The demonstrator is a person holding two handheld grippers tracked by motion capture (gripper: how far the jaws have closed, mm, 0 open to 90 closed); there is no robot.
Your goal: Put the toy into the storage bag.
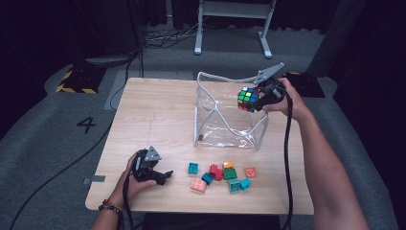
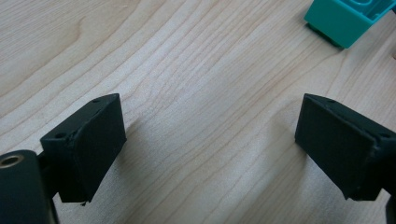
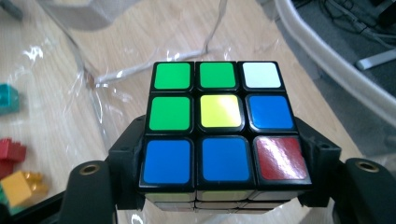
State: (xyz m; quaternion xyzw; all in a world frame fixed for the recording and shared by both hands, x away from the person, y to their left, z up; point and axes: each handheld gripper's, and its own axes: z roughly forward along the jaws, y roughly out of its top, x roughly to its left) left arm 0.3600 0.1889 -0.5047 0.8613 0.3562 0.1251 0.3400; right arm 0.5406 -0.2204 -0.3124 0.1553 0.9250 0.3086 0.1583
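Observation:
My right gripper (image 1: 253, 99) is shut on a scrambled puzzle cube (image 1: 247, 98) and holds it in the mouth of a clear plastic bag (image 1: 225, 112) with a white rim, at the table's far right. In the right gripper view the cube (image 3: 222, 126) sits between both jaws, green, yellow and blue squares facing the camera. My left gripper (image 1: 165, 177) rests low near the front left, jaws open over bare wood. A teal brick (image 2: 348, 16) lies just beyond it in the left gripper view.
A cluster of several small toy bricks (image 1: 222, 176) in teal, red, pink, green and orange lies on the wooden table (image 1: 153, 115) in front of the bag. Cables trail off the table's left and front edges.

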